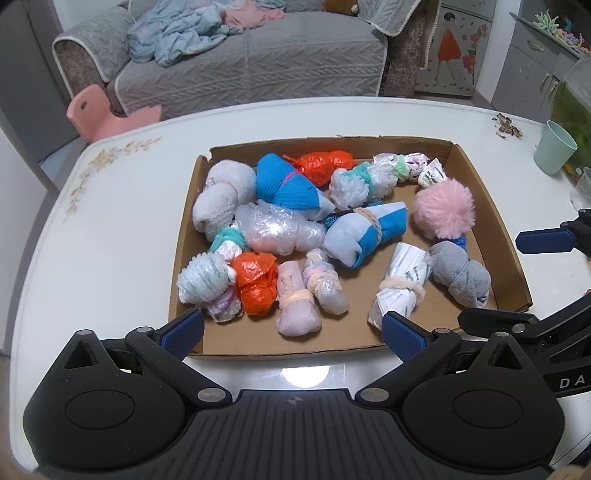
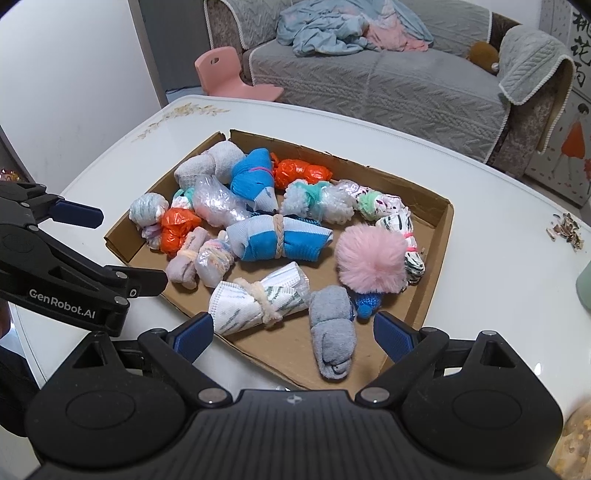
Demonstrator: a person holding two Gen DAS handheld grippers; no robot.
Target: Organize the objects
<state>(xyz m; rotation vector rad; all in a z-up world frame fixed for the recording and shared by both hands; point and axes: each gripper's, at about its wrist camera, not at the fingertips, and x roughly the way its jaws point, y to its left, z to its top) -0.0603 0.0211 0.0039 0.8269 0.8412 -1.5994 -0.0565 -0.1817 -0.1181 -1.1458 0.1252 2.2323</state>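
Ahead of your gripper, the glossy white counter carries a faded floral print near its far left corner and mirrors a round ceiling light just in front of you. Beyond its far edge stands a grey quilted sofa with white piping, and blue and pink bedding is heaped on its seat. A small pink chair sits on the floor at the sofa's left end. To your far right you have grey cabinets with metal handles, and beside them a panel painted with a figure in an orange dress. Pale walls close the left side.
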